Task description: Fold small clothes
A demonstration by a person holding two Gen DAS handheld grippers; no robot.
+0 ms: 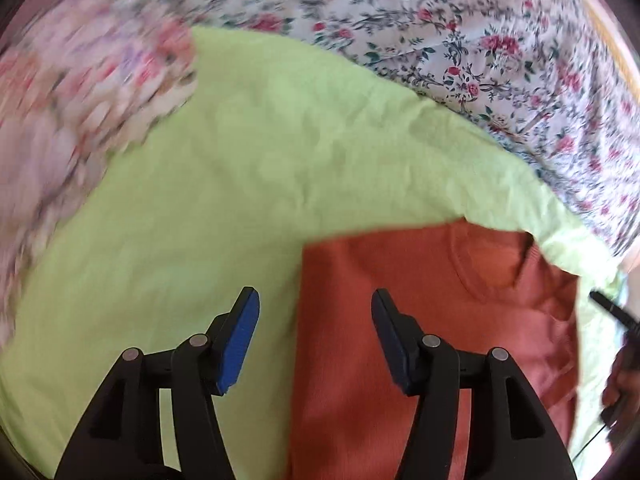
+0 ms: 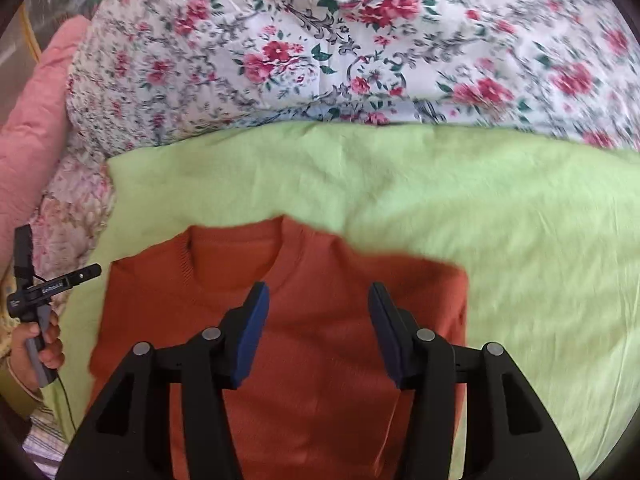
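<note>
An orange-red knit sweater [image 2: 320,352] lies flat on a light green cloth [image 2: 500,220], neck opening away from me. Its right side looks folded in to a straight edge. My right gripper [image 2: 318,300] is open and empty, hovering over the sweater's chest just below the collar. My left gripper [image 1: 314,306] is open and empty above the sweater's [image 1: 440,320] left edge, where it meets the green cloth [image 1: 220,180]. The left gripper also shows at the left edge of the right wrist view [image 2: 52,284], held in a hand.
A floral bedsheet [image 2: 320,48] covers the bed beyond the green cloth and shows in the left wrist view [image 1: 480,32]. A pink quilted blanket [image 2: 36,120] lies at the far left. The other gripper's tip [image 1: 616,312] pokes in at the right edge.
</note>
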